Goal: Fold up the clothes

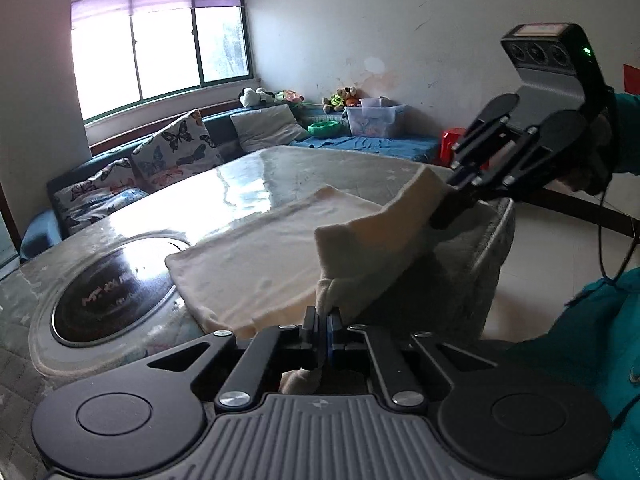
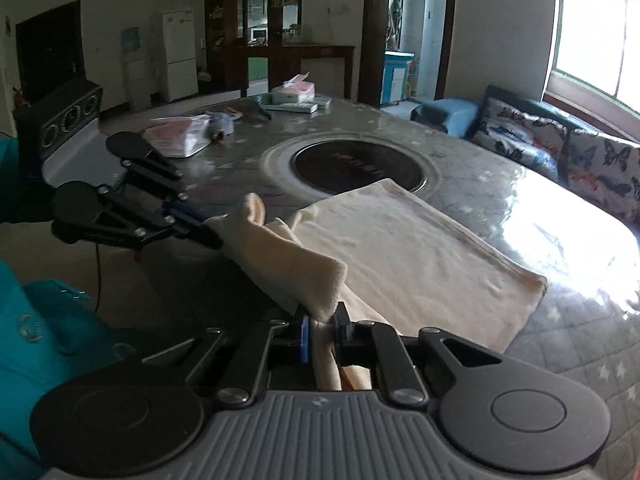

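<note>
Two tongs grip one cream cloth [image 1: 280,248] at its near edge: the left tongs [image 1: 323,322] pinched tight on a corner, the right tongs [image 2: 322,326] clamped on another. Its remainder lies flat on the surface [image 2: 560,208], with a round black cooktop [image 2: 356,164] at 12 o'clock.

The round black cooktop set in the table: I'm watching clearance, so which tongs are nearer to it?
Left. The left tongs grip the cream cloth beside the cooktop; the right tongs grip its other near corner, farther along the table edge.
</note>
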`<action>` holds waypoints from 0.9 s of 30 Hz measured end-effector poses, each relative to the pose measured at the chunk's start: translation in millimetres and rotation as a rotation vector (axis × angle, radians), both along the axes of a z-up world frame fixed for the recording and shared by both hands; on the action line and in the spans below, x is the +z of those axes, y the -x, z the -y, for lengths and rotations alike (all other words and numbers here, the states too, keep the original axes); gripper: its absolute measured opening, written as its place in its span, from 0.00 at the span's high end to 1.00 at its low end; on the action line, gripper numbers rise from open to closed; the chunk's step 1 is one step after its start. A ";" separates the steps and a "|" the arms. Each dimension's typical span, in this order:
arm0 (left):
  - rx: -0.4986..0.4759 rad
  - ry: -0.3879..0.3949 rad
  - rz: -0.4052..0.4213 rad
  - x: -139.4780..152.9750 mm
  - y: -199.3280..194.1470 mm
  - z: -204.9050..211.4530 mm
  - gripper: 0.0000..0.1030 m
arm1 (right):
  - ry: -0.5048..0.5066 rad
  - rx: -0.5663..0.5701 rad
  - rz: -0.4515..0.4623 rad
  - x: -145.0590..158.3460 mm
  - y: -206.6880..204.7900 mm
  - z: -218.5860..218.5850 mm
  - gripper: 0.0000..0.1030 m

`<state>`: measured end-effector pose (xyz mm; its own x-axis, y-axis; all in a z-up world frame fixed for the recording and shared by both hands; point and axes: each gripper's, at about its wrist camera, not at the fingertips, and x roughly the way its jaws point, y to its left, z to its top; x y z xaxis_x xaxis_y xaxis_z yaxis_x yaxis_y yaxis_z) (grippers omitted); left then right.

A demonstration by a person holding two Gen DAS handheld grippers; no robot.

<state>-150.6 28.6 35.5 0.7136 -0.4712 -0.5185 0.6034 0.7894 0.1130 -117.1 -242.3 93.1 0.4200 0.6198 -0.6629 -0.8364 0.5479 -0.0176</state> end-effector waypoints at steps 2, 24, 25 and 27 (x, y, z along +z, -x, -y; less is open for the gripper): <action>0.008 -0.007 0.022 3.1 -8.2 1.5 0.96 | 0.002 -0.007 0.007 2.3 -0.7 -0.9 0.90; 0.090 -0.108 -0.033 -22.9 -236.9 22.8 0.96 | 0.014 -0.335 -0.110 -28.5 -219.2 -12.1 0.91; 0.098 -0.112 -0.046 -28.6 -245.0 24.0 0.96 | 0.015 -0.354 -0.113 -36.5 -224.2 -12.8 0.90; 0.116 -0.119 -0.071 -40.0 -261.2 26.5 0.95 | -0.003 -0.417 -0.132 -53.9 -233.1 -8.7 0.90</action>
<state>110.6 2.1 -4.5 0.7192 -0.3204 -0.6166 0.5191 0.8376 0.1703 116.0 -233.5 39.3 0.5464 0.4172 -0.7262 -0.5388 0.8390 0.0766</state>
